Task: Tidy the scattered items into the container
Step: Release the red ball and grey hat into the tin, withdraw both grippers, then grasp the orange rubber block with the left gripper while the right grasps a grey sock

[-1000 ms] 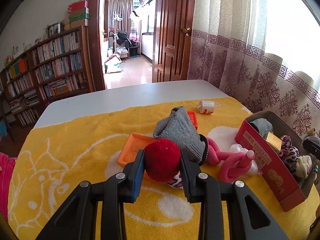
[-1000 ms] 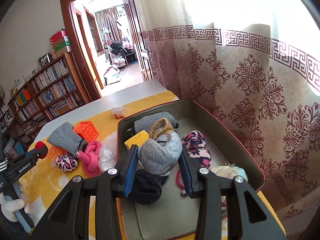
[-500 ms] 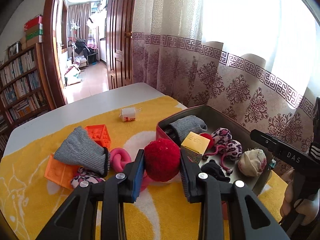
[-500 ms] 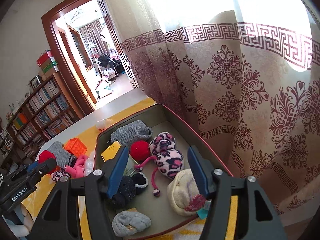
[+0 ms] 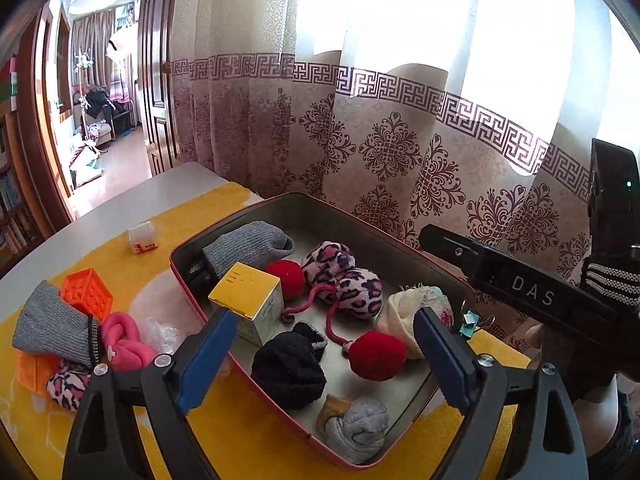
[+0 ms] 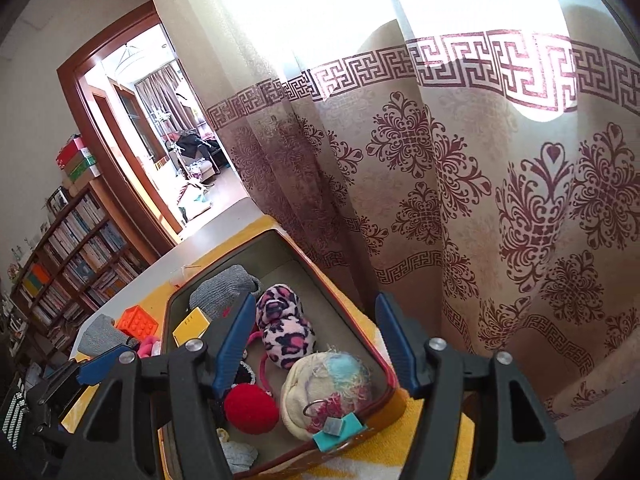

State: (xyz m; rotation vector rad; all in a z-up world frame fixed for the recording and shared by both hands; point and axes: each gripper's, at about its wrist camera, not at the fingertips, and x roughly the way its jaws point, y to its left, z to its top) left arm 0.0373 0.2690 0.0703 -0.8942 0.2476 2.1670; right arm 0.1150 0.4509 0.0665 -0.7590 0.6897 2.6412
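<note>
The red tin [image 5: 188, 276] with a grey inside holds several soft things and a yellow box [image 5: 246, 294]. My left gripper [image 5: 324, 320] hangs over the tin with its jaws opening and nothing between them. A red pompom [image 5: 378, 354] on a pink cord lies on the tin floor just below them. My right gripper [image 6: 316, 304] stands open and empty over the tin's right end, above a cream ball [image 6: 324, 388]. A rolled grey sock [image 5: 356, 420] lies in the near corner.
On the yellow cloth left of the tin lie a grey sock [image 5: 52, 328], orange blocks [image 5: 86, 294], a pink knotted toy [image 5: 124, 340], a leopard pouch [image 5: 64, 384] and a small white carton [image 5: 143, 237]. A patterned curtain [image 6: 480, 200] hangs close behind the tin.
My left gripper swung right over the tin and let go of the red pompom, which now lies inside. My right gripper dropped the rolled grey sock, opened and drew back towards the curtain.
</note>
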